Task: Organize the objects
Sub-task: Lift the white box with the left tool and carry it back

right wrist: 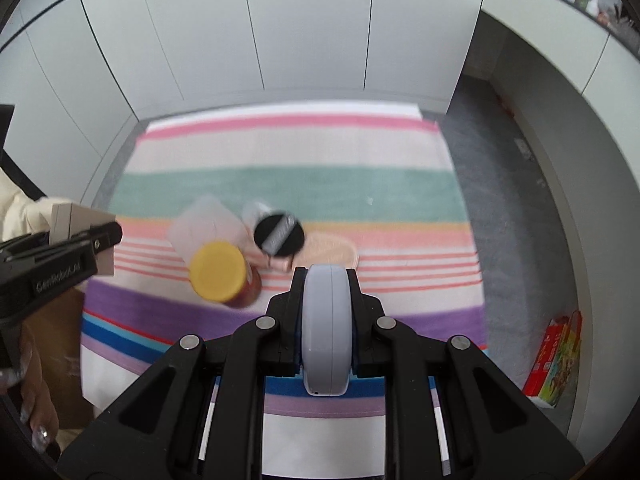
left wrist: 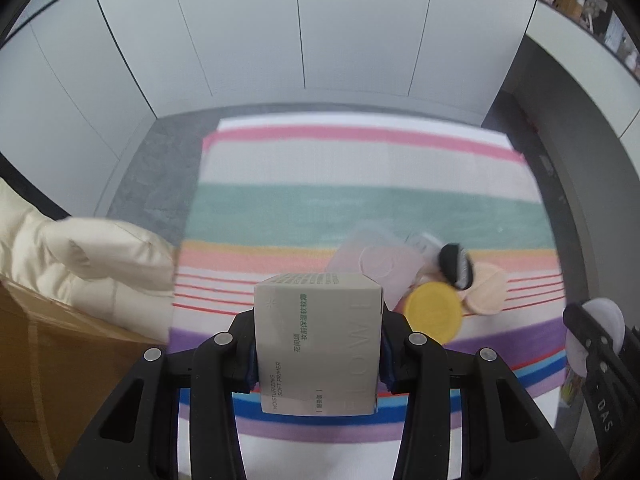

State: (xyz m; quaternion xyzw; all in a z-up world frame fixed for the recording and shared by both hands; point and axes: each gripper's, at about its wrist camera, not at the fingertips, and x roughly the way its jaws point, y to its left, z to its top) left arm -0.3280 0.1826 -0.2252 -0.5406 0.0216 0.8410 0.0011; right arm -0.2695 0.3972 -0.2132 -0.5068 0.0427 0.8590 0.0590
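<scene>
**Two items lifted, a small pile left on the mat**

My left gripper (left wrist: 318, 354) is clamped on the grey primer box (left wrist: 318, 340), held above the striped mat's (left wrist: 320, 208) near edge. My right gripper (right wrist: 326, 320) squeezes a pale blue compact (right wrist: 326, 328) edge-on, also off the mat. Neither is put away yet (I see a cardboard box (left wrist: 48, 360) at my left, perhaps the destination). On the mat sit the yellow-lidded jar (right wrist: 218, 272), the black puff (right wrist: 279, 234), a peach pad (right wrist: 330, 252) and a translucent pouch (right wrist: 204, 228), bunched together. By my reckoning, roughly a third in hand, most remaining.
</scene>
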